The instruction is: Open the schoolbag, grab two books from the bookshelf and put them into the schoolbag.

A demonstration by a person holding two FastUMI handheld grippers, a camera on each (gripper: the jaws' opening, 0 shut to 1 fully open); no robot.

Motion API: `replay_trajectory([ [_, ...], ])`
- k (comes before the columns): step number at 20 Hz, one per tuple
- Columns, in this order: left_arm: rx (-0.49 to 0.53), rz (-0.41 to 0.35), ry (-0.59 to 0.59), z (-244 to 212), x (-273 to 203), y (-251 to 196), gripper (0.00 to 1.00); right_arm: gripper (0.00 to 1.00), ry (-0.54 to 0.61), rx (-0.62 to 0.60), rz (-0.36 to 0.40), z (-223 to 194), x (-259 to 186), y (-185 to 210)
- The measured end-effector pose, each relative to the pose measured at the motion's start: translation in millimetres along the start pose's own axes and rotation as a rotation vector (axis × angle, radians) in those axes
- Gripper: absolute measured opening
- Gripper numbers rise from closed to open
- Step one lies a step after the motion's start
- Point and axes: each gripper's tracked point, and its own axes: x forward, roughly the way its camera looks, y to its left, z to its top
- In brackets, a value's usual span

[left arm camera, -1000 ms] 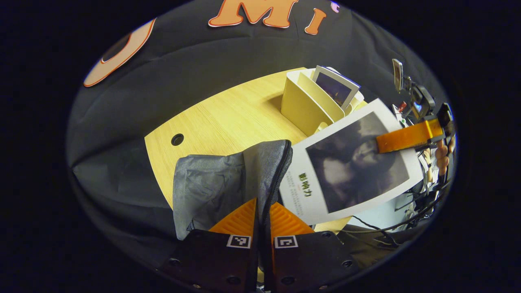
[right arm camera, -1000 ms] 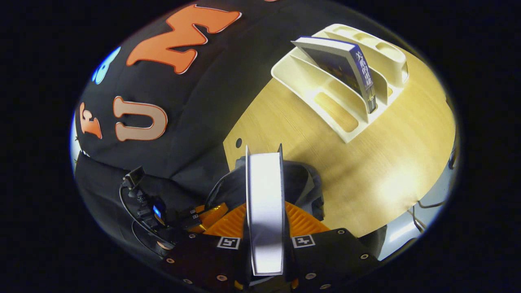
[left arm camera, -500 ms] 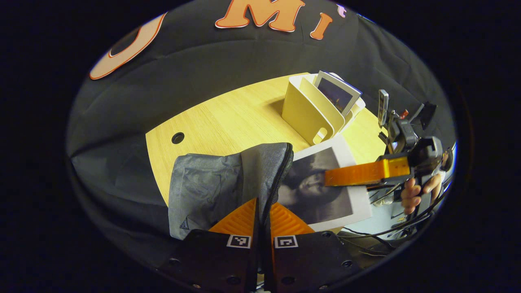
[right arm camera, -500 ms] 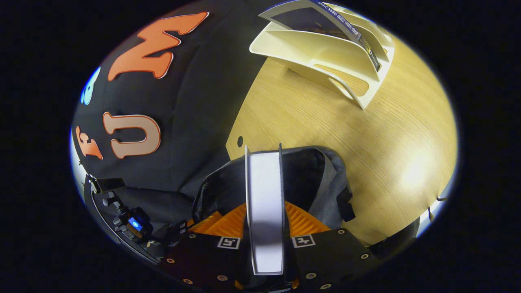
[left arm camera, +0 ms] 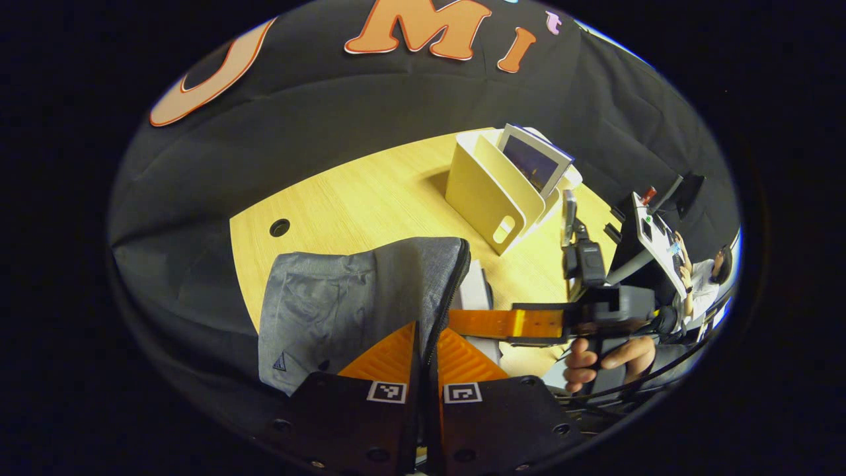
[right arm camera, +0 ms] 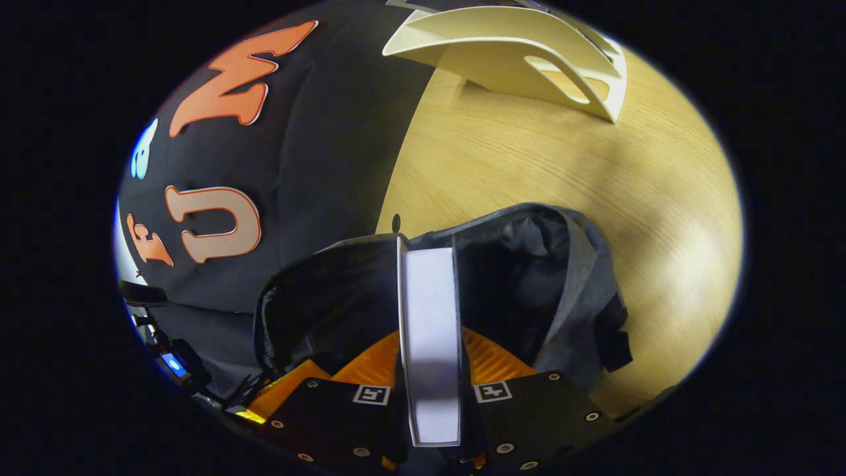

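**First book going into the schoolbag**

Right gripper (right arm camera: 428, 370) jaws clenched on the first book (right arm camera: 429, 330), page edge up, partly inside the grey schoolbag's (right arm camera: 562, 264) dark mouth. Left gripper (left arm camera: 423, 357) jaws clenched on the zipper edge, holding it open. Best lowered straight, clear of the zipper, released only once seated. Left gripper view adds the second book (left arm camera: 534, 162) upright in the cream bookshelf (left arm camera: 482, 192) on the counter (left arm camera: 370, 198); right gripper view shows the bag's interior.

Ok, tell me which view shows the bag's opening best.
The right gripper view: it looks into the bag's dark open mouth, with the held book entering it. The left gripper view shows the bag from outside, just its zipper edge, pinched by the left gripper.
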Motion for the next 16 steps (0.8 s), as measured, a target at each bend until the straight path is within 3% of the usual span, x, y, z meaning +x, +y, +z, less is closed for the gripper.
replay_trajectory([
  [6,-0.023,-0.005,-0.008,1.4,-1.9,-4.2,0.07,0.32,0.017,-0.012,0.030,-7.4,27.7,0.9],
  [9,-0.049,0.001,-0.001,2.0,3.6,-3.8,0.06,0.37,0.065,-0.010,-0.032,-11.8,26.2,-11.4],
  [11,-0.046,0.021,-0.001,4.7,3.9,1.9,0.06,0.47,0.108,-0.057,-0.084,-13.2,11.1,-20.8],
  [12,-0.045,0.028,0.001,7.3,4.8,3.7,0.06,0.60,0.122,-0.093,-0.107,-11.7,2.9,-25.5],
  [13,-0.043,0.038,0.003,6.7,5.2,5.0,0.06,0.83,0.134,-0.136,-0.134,-8.2,-9.2,-30.6],
  [14,-0.039,0.046,0.008,7.9,6.5,6.2,0.06,0.78,0.144,-0.184,-0.169,-0.4,-19.9,-37.3],
  [16,-0.036,0.057,0.017,8.1,8.9,3.8,0.06,0.90,0.142,-0.264,-0.213,15.1,-41.9,-44.7],
])
